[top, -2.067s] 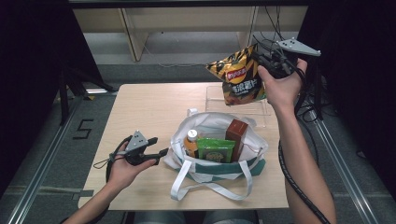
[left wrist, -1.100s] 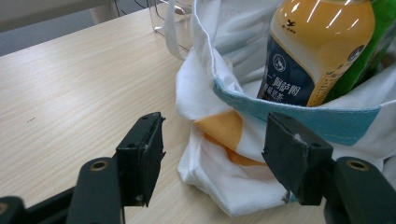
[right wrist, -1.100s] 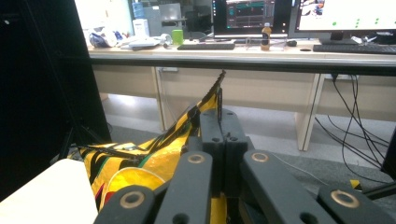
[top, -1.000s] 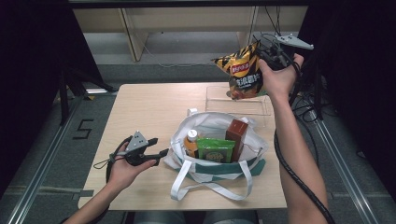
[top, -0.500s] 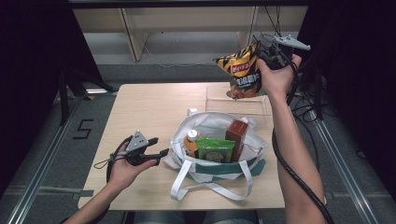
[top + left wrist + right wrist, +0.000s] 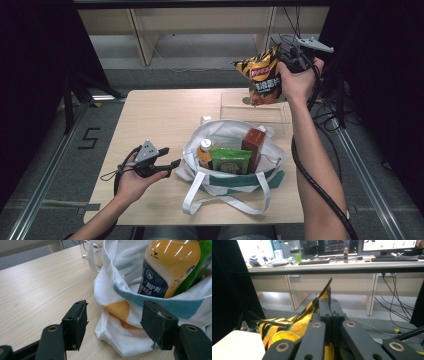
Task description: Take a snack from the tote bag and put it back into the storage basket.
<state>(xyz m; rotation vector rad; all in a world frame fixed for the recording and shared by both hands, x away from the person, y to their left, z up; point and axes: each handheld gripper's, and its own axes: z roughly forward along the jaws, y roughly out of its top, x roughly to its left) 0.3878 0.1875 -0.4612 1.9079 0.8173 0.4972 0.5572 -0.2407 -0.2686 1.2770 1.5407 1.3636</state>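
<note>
A yellow and black chip bag hangs in the air above the table's far right corner, with my right gripper shut on its top edge. In the right gripper view the jaws are pressed together on the crimped edge of the chip bag. A white tote bag sits at the table's front middle, holding an orange drink bottle, a green packet and a brown box. My left gripper rests open on the table beside the tote's left side, the tote bag lying between its fingers untouched.
A clear plastic tray stands on the wooden table behind the tote, under the chip bag. The tote's straps loop toward the front edge. Desks with monitors stand beyond the table.
The right hand has lifted the chip bag up and back from above the tote to over the far right corner. The left hand has stayed in place.
</note>
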